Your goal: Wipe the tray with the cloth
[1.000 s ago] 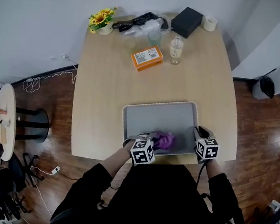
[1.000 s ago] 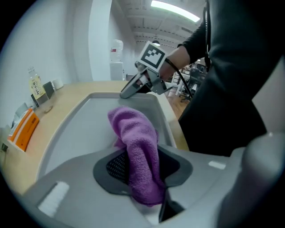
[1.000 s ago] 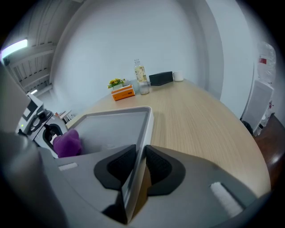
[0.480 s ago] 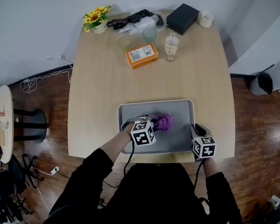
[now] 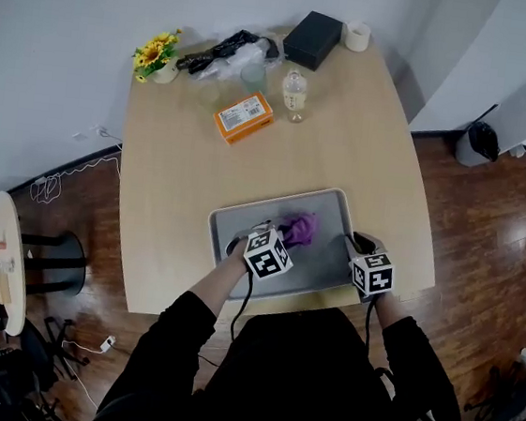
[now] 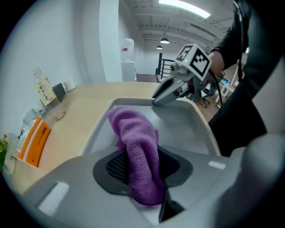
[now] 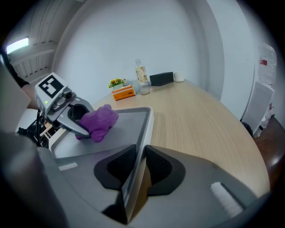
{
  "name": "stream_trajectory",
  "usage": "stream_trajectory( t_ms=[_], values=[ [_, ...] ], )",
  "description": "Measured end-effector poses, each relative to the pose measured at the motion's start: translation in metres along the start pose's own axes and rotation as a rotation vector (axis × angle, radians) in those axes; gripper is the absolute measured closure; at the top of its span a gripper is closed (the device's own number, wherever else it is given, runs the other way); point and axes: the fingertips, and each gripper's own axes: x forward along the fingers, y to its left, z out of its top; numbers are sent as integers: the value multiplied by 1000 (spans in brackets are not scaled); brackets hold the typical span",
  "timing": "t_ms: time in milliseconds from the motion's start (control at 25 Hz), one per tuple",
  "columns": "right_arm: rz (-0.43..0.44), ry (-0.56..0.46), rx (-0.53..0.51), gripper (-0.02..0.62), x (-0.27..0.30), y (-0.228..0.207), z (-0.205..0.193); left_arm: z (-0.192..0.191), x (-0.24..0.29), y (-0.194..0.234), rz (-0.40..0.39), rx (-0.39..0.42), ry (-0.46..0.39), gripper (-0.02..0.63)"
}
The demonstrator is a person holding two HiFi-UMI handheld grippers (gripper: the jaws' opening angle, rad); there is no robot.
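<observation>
Presently grey tray (image 5: 321, 261) holds purple cloth (image 5: 301, 228), clamped in left gripper (image 5: 284, 236) jaws; right gripper (image 5: 355, 241) jaws pinch tray rim.

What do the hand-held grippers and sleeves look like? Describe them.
The left hand-held gripper and right hand-held gripper: grey bodies, dark jaw pads, a white cube with black square markers on each, black cables. Long black sleeves.

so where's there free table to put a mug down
The wide bare band of table between the orange box and the tray, plus the strip left of the tray. The far edge is crowded: flowers, bottle, black box.
</observation>
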Motion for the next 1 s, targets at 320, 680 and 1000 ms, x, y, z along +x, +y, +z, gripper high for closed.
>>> stream_trajectory(
  t_ms=[320, 680, 1000],
  values=[
    [-3, 6, -5, 520, -3, 0, -2, 19, 19, -122, -139, 238, 40, 485],
    [9, -9, 0, 520, -2, 3, 1, 45, 32, 18, 29, 53, 19, 485],
    [24, -10, 3, 520, -1, 3, 0, 69, 42, 42, 67, 47, 46, 485]
  ],
)
